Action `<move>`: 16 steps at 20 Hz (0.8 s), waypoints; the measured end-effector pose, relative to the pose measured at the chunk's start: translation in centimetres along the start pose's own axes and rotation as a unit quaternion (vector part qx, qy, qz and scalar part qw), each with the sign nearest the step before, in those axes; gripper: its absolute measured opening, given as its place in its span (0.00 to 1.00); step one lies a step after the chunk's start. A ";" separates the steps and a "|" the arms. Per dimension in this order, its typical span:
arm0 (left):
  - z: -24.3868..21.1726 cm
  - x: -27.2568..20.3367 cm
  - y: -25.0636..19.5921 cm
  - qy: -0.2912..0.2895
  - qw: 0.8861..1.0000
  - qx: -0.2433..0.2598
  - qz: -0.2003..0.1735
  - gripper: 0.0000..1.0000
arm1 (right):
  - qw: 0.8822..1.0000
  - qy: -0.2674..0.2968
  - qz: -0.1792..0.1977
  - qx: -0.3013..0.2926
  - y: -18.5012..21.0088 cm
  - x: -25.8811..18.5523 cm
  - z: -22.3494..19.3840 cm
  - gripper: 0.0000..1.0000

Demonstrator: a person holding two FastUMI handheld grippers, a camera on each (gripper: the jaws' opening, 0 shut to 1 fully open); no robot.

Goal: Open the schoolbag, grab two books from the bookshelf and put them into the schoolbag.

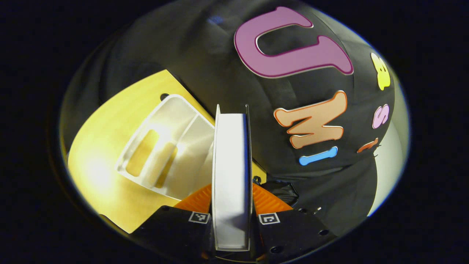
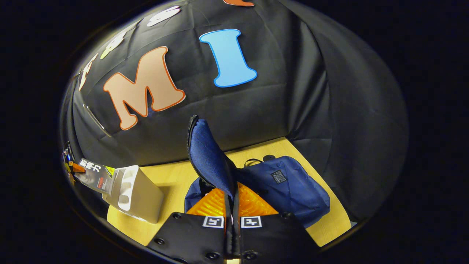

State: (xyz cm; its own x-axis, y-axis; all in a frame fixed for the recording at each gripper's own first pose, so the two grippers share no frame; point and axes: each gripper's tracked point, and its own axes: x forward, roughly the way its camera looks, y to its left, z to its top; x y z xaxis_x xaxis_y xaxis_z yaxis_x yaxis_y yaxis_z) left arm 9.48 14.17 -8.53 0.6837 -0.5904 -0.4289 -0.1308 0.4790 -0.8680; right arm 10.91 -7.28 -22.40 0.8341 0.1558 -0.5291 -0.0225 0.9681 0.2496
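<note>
My left gripper (image 1: 231,200) is shut on a book (image 1: 231,157), seen edge-on with its white pages facing me, held up above and to the right of the white bookshelf (image 1: 165,143). In the right gripper view that book (image 2: 93,172) hangs out past the left of the bookshelf (image 2: 135,194), with the left gripper (image 2: 69,163) behind it. My right gripper (image 2: 231,201) is shut on the zippered flap (image 2: 207,150) of the blue schoolbag (image 2: 289,187), holding the flap upright. The bag lies on the table to the right.
Bag and bookshelf rest on a yellow wooden table (image 2: 176,176), which runs back to the black cloth wall. The table's right edge (image 2: 337,223) lies just past the bag. The bookshelf's compartments (image 1: 183,154) look empty.
</note>
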 end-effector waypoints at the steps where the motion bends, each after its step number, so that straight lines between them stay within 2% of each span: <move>1: -0.7 0.9 -0.6 0.006 1.000 0.003 -0.002 0.34 | 1.000 0.000 0.001 0.001 -0.1 -0.2 -0.1 0.00; 2: -1.4 1.8 -1.0 0.012 1.000 0.008 -0.006 0.35 | 1.000 -0.001 0.002 0.000 -0.1 -0.2 0.0 0.04; 3: -2.2 2.9 -1.7 0.019 1.000 0.010 -0.009 0.34 | 1.000 -0.001 0.002 -0.001 -0.1 -0.2 -0.1 0.00; 4: -3.1 4.0 -2.4 0.026 0.999 0.011 -0.014 0.35 | 1.000 -0.001 0.003 -0.001 -0.1 -0.3 -0.1 0.03; 11: -10.4 12.8 -6.9 0.093 0.995 0.031 -0.035 0.34 | 1.000 -0.001 0.016 -0.006 0.2 -0.5 -0.1 0.04; 16: -16.6 19.6 -8.4 0.134 0.989 0.051 -0.019 0.36 | 0.999 -0.001 0.030 -0.018 0.5 -0.4 -0.2 0.04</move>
State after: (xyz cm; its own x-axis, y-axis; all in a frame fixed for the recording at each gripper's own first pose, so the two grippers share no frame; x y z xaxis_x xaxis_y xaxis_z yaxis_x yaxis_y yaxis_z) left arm 12.03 -12.19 -13.81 0.4698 -0.7534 -0.4602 -0.0262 0.5092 -0.8603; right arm 10.45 -6.76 -22.27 0.8316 0.2135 -0.5127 -0.0922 0.9634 0.2516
